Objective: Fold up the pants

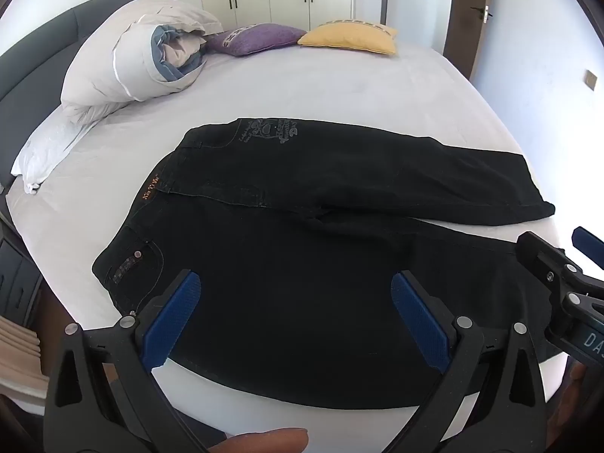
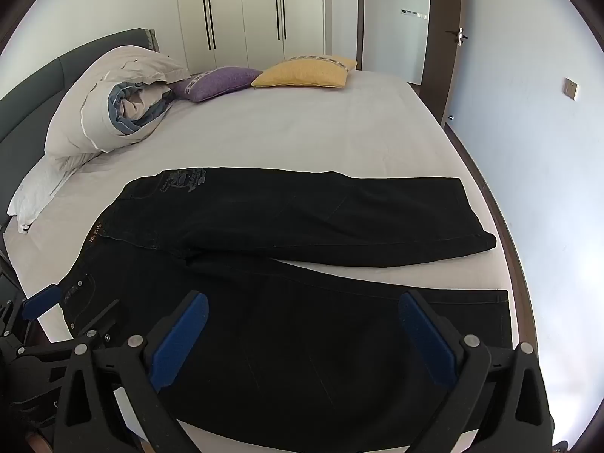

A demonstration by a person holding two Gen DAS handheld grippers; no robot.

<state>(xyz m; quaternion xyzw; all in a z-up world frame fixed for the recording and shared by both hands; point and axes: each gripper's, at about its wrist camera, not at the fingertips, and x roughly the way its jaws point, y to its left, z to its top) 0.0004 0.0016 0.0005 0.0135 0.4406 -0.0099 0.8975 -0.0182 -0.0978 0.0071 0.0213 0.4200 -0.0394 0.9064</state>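
Observation:
Black pants (image 1: 302, 249) lie spread flat on the white bed sheet (image 1: 339, 87), waistband to the left, both legs running right and split apart in a narrow V. My left gripper (image 1: 296, 283) hangs open above the near hip and thigh area, its blue pads (image 1: 173, 313) wide apart with nothing between them. My right gripper (image 2: 302, 302) is open too, above the near leg of the pants (image 2: 302, 332), nearer the hem. Each gripper shows at the edge of the other's view. No fabric is held.
A rolled duvet and pillow (image 1: 128, 60) sit at the headboard on the left, with a purple cushion (image 1: 256, 37) and a yellow cushion (image 1: 351, 37) at the far side. The bed's right edge (image 2: 502, 196) borders a wall and a door (image 2: 445, 37). Wardrobes stand behind.

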